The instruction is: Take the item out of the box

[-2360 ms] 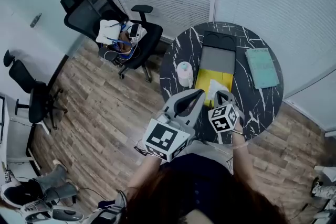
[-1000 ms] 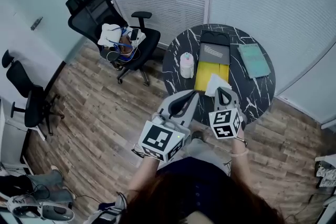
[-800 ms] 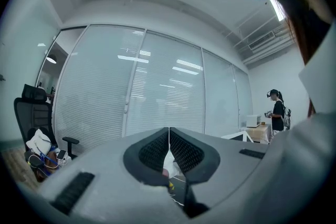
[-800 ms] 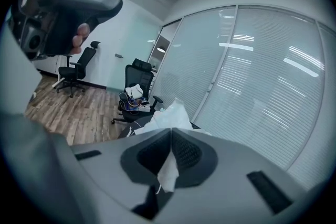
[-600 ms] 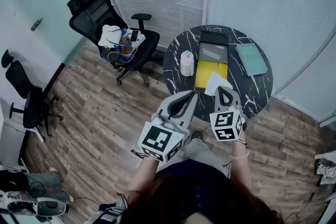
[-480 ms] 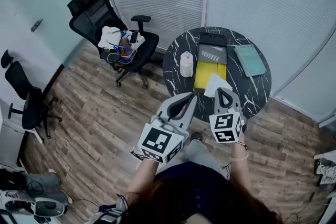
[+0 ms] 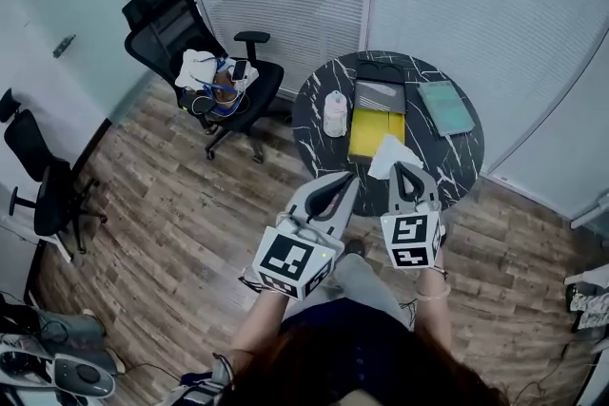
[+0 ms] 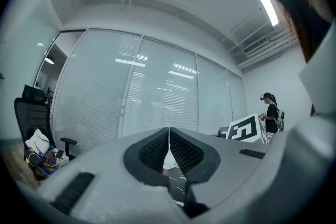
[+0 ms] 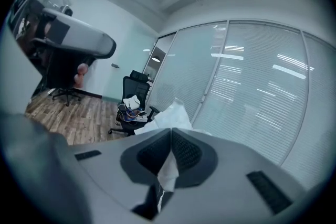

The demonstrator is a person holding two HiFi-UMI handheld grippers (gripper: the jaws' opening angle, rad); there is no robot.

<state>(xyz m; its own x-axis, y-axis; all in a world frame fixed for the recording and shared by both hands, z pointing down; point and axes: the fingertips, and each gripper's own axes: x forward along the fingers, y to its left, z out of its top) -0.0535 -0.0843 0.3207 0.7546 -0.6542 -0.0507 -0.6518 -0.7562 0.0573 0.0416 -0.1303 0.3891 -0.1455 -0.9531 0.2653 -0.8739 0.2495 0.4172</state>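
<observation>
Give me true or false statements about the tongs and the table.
The right tongs are shut on a white sheet. True.
The left tongs stand wide open. False: they are shut, with nothing seen gripped.
The round table is plain white. False: it is black with white veins.
A teal book lies on the table. True.
The black office chair has a bare seat. False: a white cloth lies on it.

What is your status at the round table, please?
Left gripper shut, empty. Right gripper shut on white sheet, held up out of yellow box. Nothing in the way.
</observation>
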